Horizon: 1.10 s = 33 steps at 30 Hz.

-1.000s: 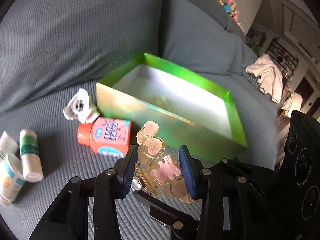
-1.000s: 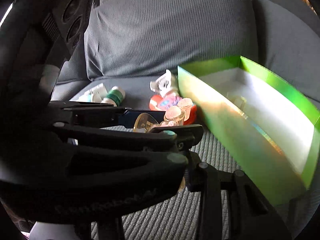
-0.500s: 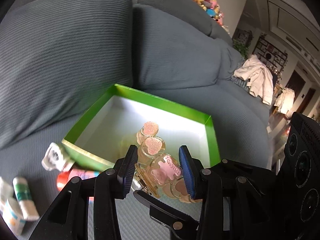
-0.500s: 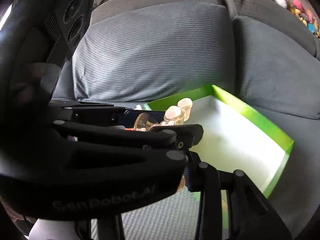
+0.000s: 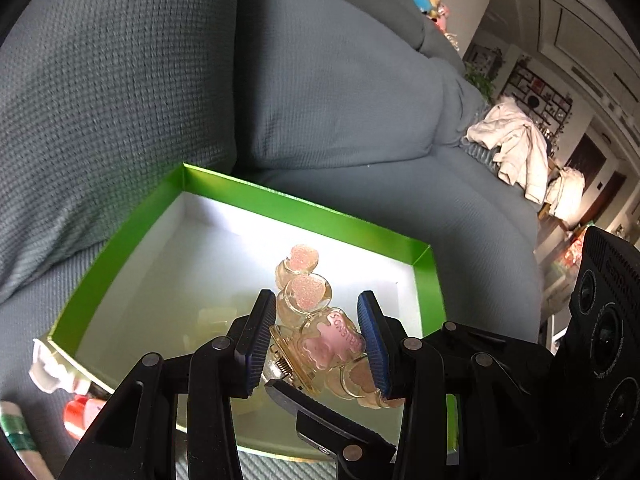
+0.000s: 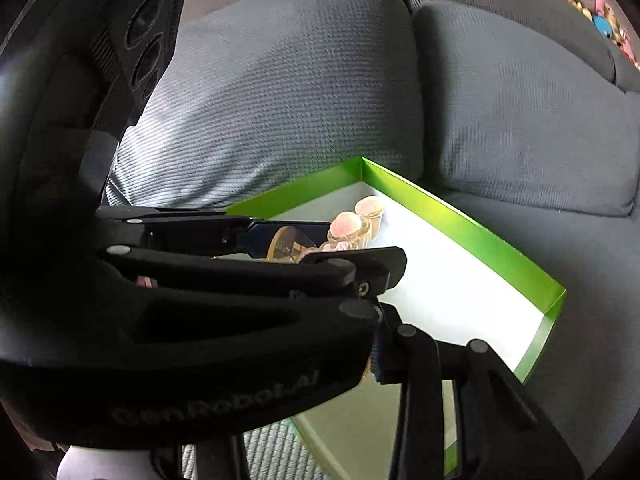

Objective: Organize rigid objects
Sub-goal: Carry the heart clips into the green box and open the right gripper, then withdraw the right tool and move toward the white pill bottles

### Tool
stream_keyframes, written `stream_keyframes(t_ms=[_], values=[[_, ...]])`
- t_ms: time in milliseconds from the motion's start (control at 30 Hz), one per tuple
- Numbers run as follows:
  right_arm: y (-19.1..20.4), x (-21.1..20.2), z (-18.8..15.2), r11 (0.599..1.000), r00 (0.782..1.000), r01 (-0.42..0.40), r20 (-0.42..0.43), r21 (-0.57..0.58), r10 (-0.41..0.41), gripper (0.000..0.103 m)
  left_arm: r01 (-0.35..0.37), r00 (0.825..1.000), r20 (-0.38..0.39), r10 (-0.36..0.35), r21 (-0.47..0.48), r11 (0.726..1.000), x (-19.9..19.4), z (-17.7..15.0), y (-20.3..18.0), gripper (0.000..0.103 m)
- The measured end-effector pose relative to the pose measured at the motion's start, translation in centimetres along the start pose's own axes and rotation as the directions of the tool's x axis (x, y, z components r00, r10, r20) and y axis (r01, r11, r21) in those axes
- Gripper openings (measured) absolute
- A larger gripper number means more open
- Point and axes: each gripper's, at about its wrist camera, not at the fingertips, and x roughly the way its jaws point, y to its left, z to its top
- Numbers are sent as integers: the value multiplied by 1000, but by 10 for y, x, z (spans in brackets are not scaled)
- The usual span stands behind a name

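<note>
A translucent hair claw clip [image 5: 332, 340] with pink hearts and a pink bear hangs over the white inside of the green box [image 5: 304, 210]. My left gripper [image 5: 315, 298] is shut on it, its blue pads pressing the clip's sides. A black finger [image 5: 304, 400] of my right gripper reaches in under the clip's spring end. In the right wrist view the left gripper [image 6: 320, 246] fills the left half and holds the clip [image 6: 348, 224] above the box [image 6: 460, 216]. My right gripper [image 6: 372, 360] is nearly closed at the clip's lower end, one finger hidden.
The box rests on a grey sofa seat against the back cushions. An orange-capped bottle [image 5: 80, 412], a white object [image 5: 48, 372] and a green-banded tube [image 5: 16, 436] lie left of the box. A pale item [image 5: 216, 316] lies inside it. White clothes [image 5: 516, 148] are piled far right.
Both grippers have carried the clip together from above the seat in front of the box to over its inside. The loose bottles and tubes have slid to the left edge of view.
</note>
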Motion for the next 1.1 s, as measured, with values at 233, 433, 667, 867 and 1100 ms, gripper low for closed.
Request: stream_keyframes(t_ms=[233, 433, 667, 867, 1100], values=[[-4, 23, 5, 1000, 999, 13, -53, 16, -13, 38, -21, 999, -38, 21, -14, 1000, 17, -6, 3, 43], [-3, 29, 12, 991, 988, 131, -91, 23, -129, 61, -97, 994, -49, 96, -17, 995, 14, -8, 4, 93], [-11, -5, 3, 977, 980, 199, -35, 82, -197, 96, -165, 985, 45, 164, 27, 986, -22, -13, -6, 94], [0, -22, -3, 970, 971, 237, -13, 60, -237, 102, -257, 960, 127, 250, 42, 966, -57, -24, -10, 100], [25, -49, -10, 974, 974, 224, 17, 35, -225, 102, -340, 927, 172, 333, 17, 940, -101, -51, 2, 101]])
